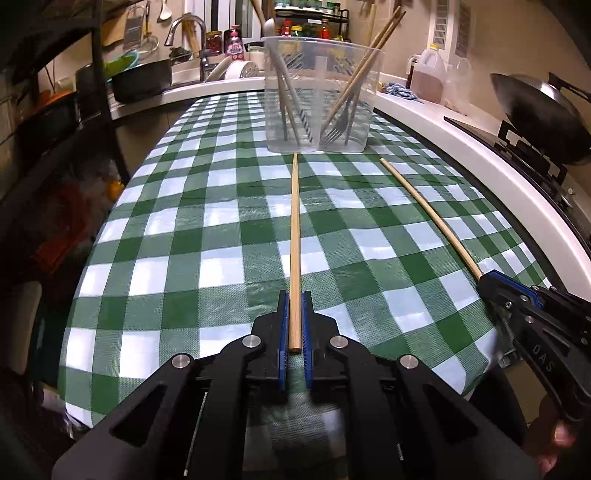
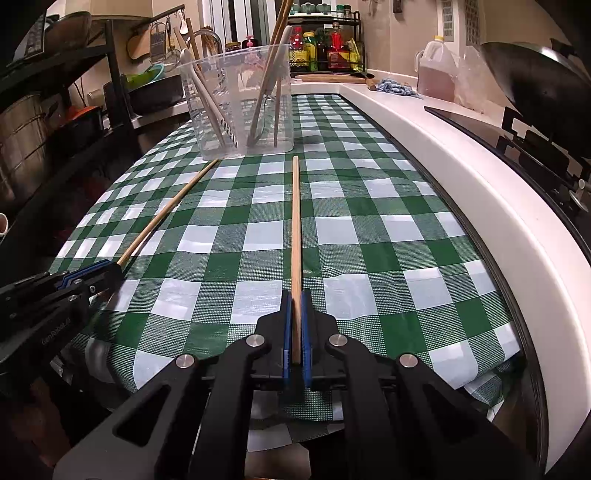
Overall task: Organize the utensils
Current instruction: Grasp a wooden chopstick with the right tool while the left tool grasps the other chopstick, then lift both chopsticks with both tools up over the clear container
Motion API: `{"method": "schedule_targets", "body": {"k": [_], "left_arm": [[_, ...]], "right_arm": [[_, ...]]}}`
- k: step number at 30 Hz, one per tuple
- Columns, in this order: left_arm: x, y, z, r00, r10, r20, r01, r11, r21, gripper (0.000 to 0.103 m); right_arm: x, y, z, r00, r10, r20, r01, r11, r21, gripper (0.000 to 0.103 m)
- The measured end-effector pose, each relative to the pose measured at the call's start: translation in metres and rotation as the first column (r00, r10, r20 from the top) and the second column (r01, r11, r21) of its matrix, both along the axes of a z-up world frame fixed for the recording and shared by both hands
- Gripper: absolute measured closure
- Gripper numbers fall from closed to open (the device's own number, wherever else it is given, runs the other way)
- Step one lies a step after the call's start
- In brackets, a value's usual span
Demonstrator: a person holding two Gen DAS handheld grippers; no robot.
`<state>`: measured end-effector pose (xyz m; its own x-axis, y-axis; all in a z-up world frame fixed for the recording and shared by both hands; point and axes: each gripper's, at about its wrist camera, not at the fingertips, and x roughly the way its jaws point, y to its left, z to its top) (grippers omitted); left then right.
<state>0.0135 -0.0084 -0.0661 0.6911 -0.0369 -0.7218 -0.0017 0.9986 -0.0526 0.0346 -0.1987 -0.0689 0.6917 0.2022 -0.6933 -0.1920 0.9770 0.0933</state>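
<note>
Two long wooden chopsticks lie along the green checked tablecloth [image 1: 184,229], each clamped at its near end. My left gripper [image 1: 294,295] is shut on the left chopstick [image 1: 294,236], whose far tip reaches the clear plastic utensil holder [image 1: 321,96]. My right gripper [image 2: 296,295] is shut on the right chopstick [image 2: 295,229]. In the left wrist view the right gripper [image 1: 484,278] and its chopstick [image 1: 432,214] show at the right. The right wrist view shows the left gripper [image 2: 110,266] and its chopstick [image 2: 170,206] at the left. The holder [image 2: 240,103] contains forks, spoons and more chopsticks.
A white counter edge [image 2: 443,155] runs along the table's right side, with a black wok [image 1: 535,110] on a stove beyond it. A sink with a tap [image 1: 188,33], a dark pan [image 1: 142,81] and dishes lie far left. Dark shelving [image 2: 55,110] stands left. A hand [image 1: 557,443] shows bottom right.
</note>
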Motion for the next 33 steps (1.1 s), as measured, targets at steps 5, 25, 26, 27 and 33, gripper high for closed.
{"method": "schedule_targets", "body": {"k": [5,25,26,27,33], "left_arm": [[-0.0033,-0.0023,-0.0035,1.0,-0.015,0.004,0.015,1.0,0.016,0.096],[-0.0032,-0.0017,-0.0046,1.0,-0.011,0.019,0.011,1.0,0.005,0.096],[-0.0033,-0.002,-0.0046,1.0,-0.011,0.019,0.011,1.0,0.005,0.096],[-0.0034,-0.0019,-0.0046,1.0,-0.011,0.019,0.011,1.0,0.006,0.096],[-0.0035,-0.0026,-0.004,1.0,-0.011,0.017,0.01,1.0,0.01,0.096]], "right_arm": [[0.0016,0.0024,-0.002,1.0,0.0,-0.003,0.0,1.0,-0.002,0.096],[0.0059,0.0036,-0.0025,1.0,0.003,0.0,-0.003,1.0,0.0,0.096],[0.0061,0.0037,-0.0023,1.0,0.003,0.0,-0.003,1.0,-0.001,0.096],[0.0063,0.0039,-0.0023,1.0,0.003,0.0,-0.003,1.0,-0.003,0.096],[0.0066,0.0045,-0.0006,1.0,-0.001,-0.008,0.001,1.0,-0.01,0.097]]}}
